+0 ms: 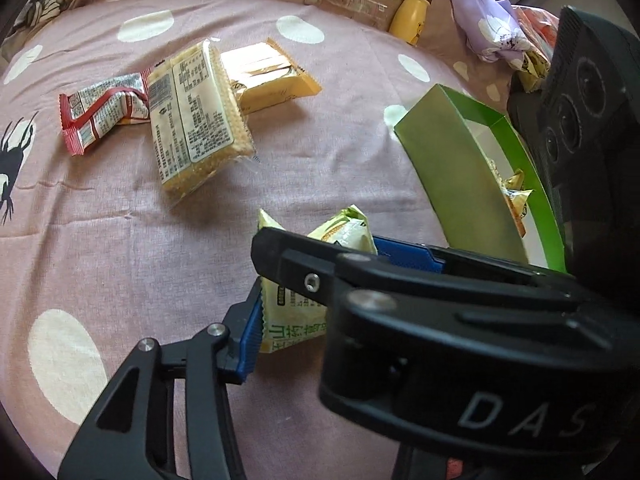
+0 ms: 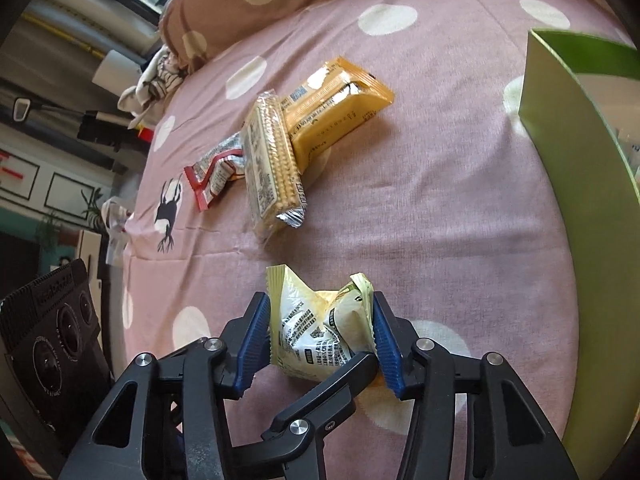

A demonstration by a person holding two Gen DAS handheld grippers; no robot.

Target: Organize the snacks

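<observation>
A pale green snack packet (image 2: 320, 328) sits between the blue pads of my right gripper (image 2: 320, 332), which is shut on it just above the pink sheet. In the left wrist view the same packet (image 1: 296, 304) lies between my left gripper's pads (image 1: 252, 332), with the right gripper's black finger (image 1: 304, 264) crossing in front; the left jaws stand apart around the packet. A cracker pack (image 1: 196, 116), an orange packet (image 1: 272, 76) and a red-and-silver packet (image 1: 100, 108) lie farther off. The green box (image 1: 452, 168) stands at the right with wrapped snacks inside.
The pink polka-dot bed sheet (image 1: 120, 260) carries everything. A yellow bottle (image 1: 412, 12), a clear bottle (image 1: 348, 2) and a lilac cloth (image 1: 488, 20) lie by the pillow at the back. The bed edge (image 2: 132, 264) drops off at the left in the right wrist view.
</observation>
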